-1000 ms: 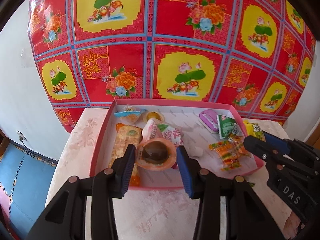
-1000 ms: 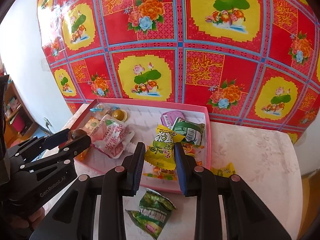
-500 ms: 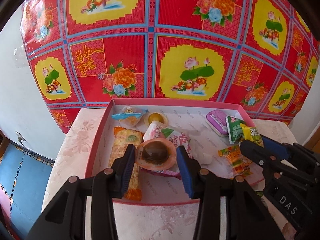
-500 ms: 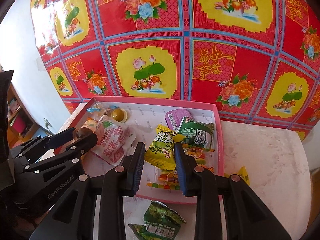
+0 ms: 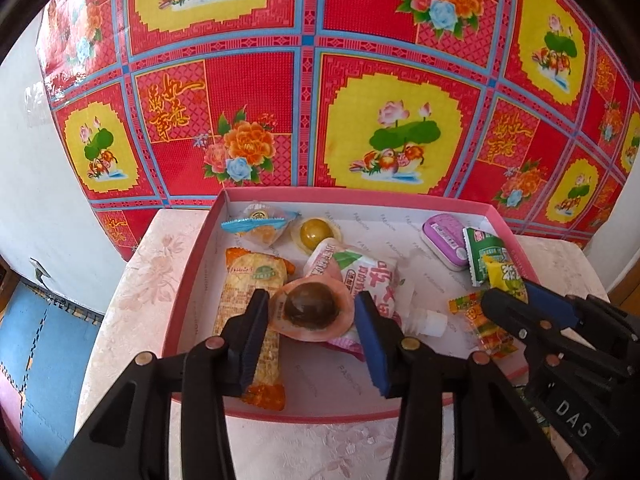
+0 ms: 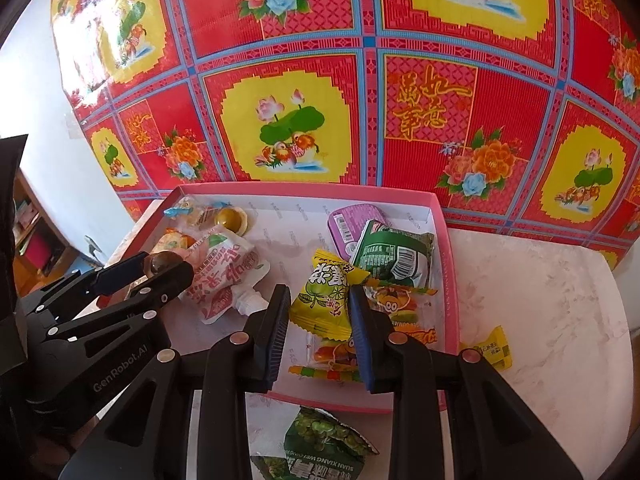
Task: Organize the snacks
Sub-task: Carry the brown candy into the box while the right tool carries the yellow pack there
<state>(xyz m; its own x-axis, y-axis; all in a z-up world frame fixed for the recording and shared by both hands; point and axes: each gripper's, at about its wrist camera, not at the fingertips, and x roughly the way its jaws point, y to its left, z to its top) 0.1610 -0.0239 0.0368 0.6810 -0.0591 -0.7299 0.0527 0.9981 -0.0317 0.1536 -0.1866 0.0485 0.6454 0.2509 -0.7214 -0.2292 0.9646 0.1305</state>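
While the left gripper (image 5: 310,330) hangs over the near half of the pink tray (image 5: 192,288), its two pads are clenched on a round pink-rimmed jelly cup (image 5: 311,307) with a dark centre, which sits squarely between them at the tips. Under the cup lie a long orange wafer packet (image 5: 250,280) on the left and a pink spouted pouch (image 5: 360,276) on the right. Further right in the tray rest a purple tin (image 5: 445,240) and a green packet (image 6: 394,254). Over the tray's near right part, the right gripper (image 6: 320,322) grasps a yellow candy packet (image 6: 326,298); the packet's lower half is pinched between the pads and its top pokes out past the tips. A colourful gummy packet (image 6: 400,308) lies flat beneath. Outside the tray, on the pale tablecloth (image 6: 540,320), sit a green pea packet (image 6: 324,440) near the front rim and a small yellow sweet (image 6: 492,350) to the right.
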